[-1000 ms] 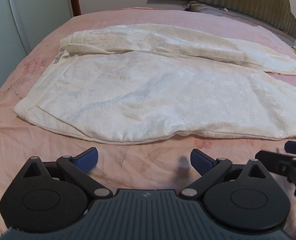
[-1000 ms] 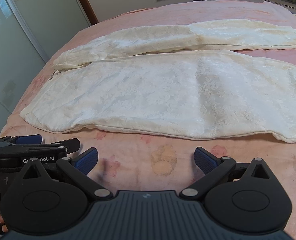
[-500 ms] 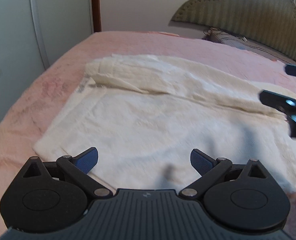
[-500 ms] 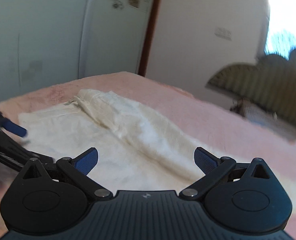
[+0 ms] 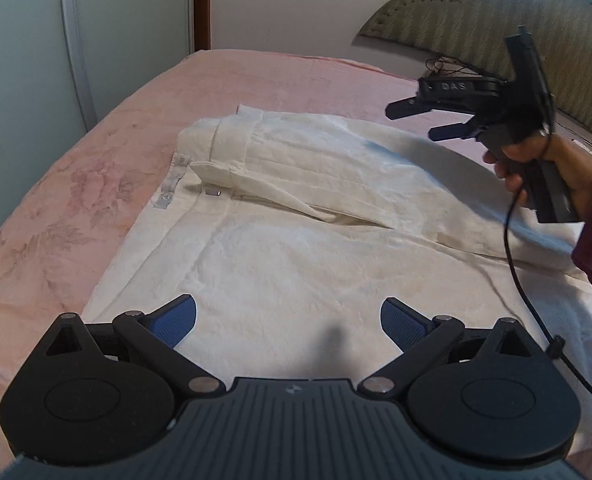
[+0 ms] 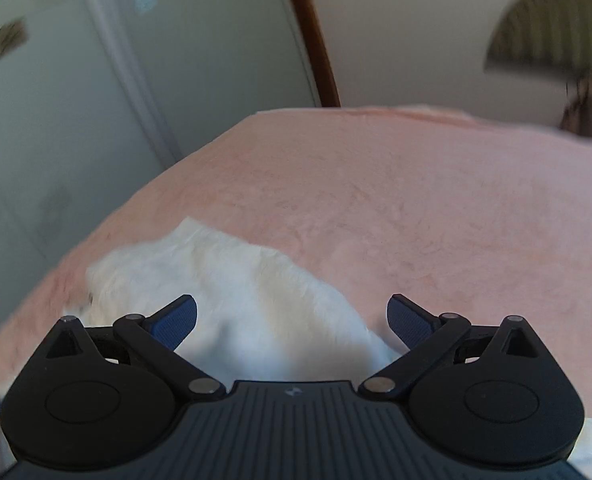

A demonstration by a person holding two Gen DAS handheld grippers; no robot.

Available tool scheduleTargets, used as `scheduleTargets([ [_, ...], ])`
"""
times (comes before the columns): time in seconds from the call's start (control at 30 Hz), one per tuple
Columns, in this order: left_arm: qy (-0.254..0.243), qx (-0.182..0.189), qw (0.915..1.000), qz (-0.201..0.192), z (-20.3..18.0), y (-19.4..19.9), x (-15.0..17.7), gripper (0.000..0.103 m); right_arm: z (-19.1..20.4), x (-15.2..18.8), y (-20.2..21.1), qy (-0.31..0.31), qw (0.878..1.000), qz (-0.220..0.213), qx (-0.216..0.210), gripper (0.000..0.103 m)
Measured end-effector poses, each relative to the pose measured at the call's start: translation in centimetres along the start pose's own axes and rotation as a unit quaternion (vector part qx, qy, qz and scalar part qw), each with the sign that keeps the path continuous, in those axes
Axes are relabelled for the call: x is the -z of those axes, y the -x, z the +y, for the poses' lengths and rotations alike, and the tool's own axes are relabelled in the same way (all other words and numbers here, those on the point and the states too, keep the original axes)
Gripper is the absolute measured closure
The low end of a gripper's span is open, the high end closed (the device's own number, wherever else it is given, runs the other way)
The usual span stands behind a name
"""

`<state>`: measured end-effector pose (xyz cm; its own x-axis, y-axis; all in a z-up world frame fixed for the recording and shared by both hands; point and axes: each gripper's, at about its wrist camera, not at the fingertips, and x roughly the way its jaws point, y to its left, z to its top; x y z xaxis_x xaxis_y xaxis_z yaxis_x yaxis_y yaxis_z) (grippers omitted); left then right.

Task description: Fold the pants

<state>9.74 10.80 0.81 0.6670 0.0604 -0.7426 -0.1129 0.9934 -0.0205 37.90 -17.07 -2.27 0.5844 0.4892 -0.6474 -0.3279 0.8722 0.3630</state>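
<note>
Cream white pants (image 5: 296, 248) lie flat on a pink bed (image 5: 96, 152), waistband to the left, far leg folded lengthwise behind the near one. My left gripper (image 5: 288, 318) is open and empty, low over the near leg close to the waist. My right gripper (image 5: 423, 120) shows in the left wrist view, held in a hand above the far leg, jaws open and empty. In the blurred right wrist view that gripper (image 6: 292, 316) hovers over the waist end of the pants (image 6: 232, 288).
A green padded headboard (image 5: 475, 44) stands at the far right. Pale wardrobe doors (image 5: 24, 60) run along the left of the bed. A black cable (image 5: 515, 280) hangs from the right gripper across the pants. Bare pink bedspread (image 6: 415, 208) lies beyond the pants.
Both grippers moved forward from the bed's near edge over the pants. The right one rose and swung left toward the waist end. Both stayed open.
</note>
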Motion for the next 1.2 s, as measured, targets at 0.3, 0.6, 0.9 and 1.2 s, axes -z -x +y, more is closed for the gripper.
scheduleTargets([
  [0.3,0.064,-0.012,0.9979,0.001,2.6,-2.4,-3.0,0.004,2.6,0.3,-4.0,0.089,0.995,0.018,0.027,0.080],
  [0.6,0.238,0.090,0.9650,-0.064,6.2,-0.3,-4.1,0.002,16.4,12.0,4.6,0.439,0.892,-0.074,0.083,0.098],
  [0.9,0.273,0.123,0.9540,-0.016,6.0,-3.8,-7.8,0.003,18.1,15.7,6.7,0.475,0.873,-0.083,0.081,0.093],
  [1.2,0.246,0.109,0.9632,0.000,6.3,-5.8,-7.1,0.003,1.8,-1.7,-2.6,0.083,0.997,0.001,0.001,0.007],
])
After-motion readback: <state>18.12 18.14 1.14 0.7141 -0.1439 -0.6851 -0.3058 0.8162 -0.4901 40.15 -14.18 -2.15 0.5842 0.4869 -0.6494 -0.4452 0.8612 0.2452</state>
